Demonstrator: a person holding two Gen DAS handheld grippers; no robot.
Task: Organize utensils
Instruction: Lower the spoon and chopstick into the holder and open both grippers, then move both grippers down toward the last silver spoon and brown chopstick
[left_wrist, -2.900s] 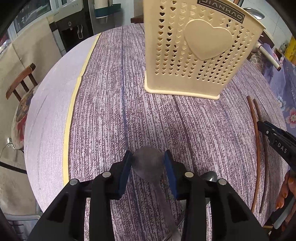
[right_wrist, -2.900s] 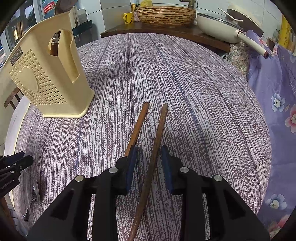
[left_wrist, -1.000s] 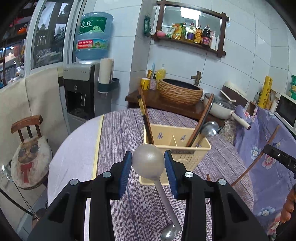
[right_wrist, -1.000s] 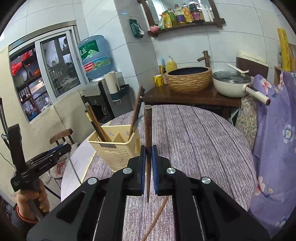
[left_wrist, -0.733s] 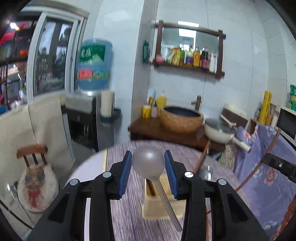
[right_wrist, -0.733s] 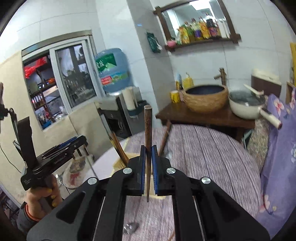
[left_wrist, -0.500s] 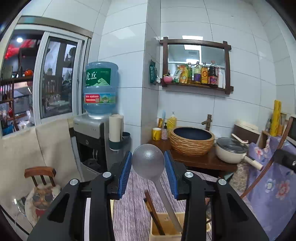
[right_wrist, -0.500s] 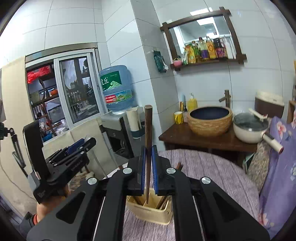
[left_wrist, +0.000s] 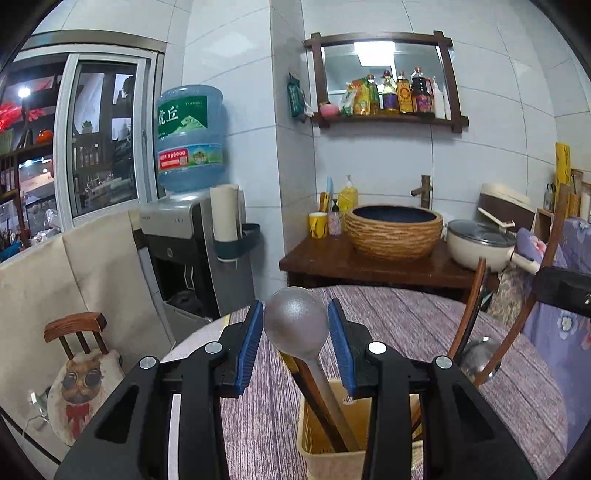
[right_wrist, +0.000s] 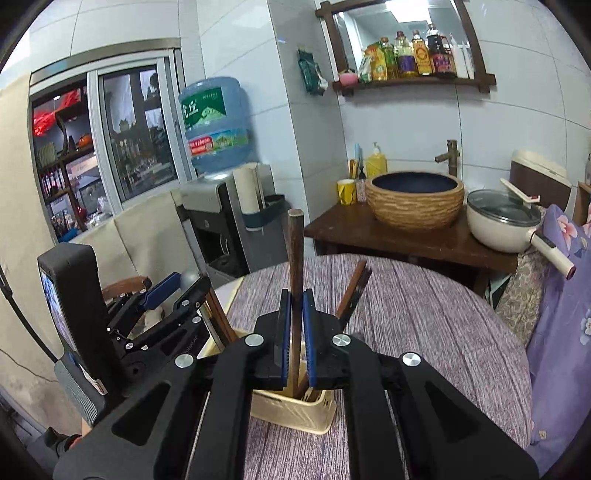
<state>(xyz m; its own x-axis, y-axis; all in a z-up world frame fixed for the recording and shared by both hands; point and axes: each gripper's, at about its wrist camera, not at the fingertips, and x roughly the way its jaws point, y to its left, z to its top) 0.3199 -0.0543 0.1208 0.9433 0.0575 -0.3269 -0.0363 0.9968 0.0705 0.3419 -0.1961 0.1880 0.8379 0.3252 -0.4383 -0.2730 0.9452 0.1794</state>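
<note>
My left gripper (left_wrist: 296, 325) is shut on a metal spoon (left_wrist: 295, 325), bowl end up between the blue pads; its handle slants down into the cream utensil holder (left_wrist: 325, 439) on the table. My right gripper (right_wrist: 294, 314) is shut on a brown wooden chopstick (right_wrist: 295, 251), held upright with its lower end inside the holder (right_wrist: 291, 408). The holder also has other brown chopsticks (right_wrist: 352, 288) and a spoon (left_wrist: 476, 354) in it. The left gripper also shows in the right wrist view (right_wrist: 177, 291), at the holder's left.
The holder stands on a round table with a purple striped cloth (right_wrist: 424, 325). Behind are a wooden counter with a woven basin (right_wrist: 415, 199) and a white pot (right_wrist: 506, 218), a water dispenser (left_wrist: 192, 236), and a small chair (left_wrist: 79, 354) at left.
Both grippers lifted their utensils off the table and turned them upright. Over the last half second both came down over the holder, and the spoon handle and chopstick now reach into it.
</note>
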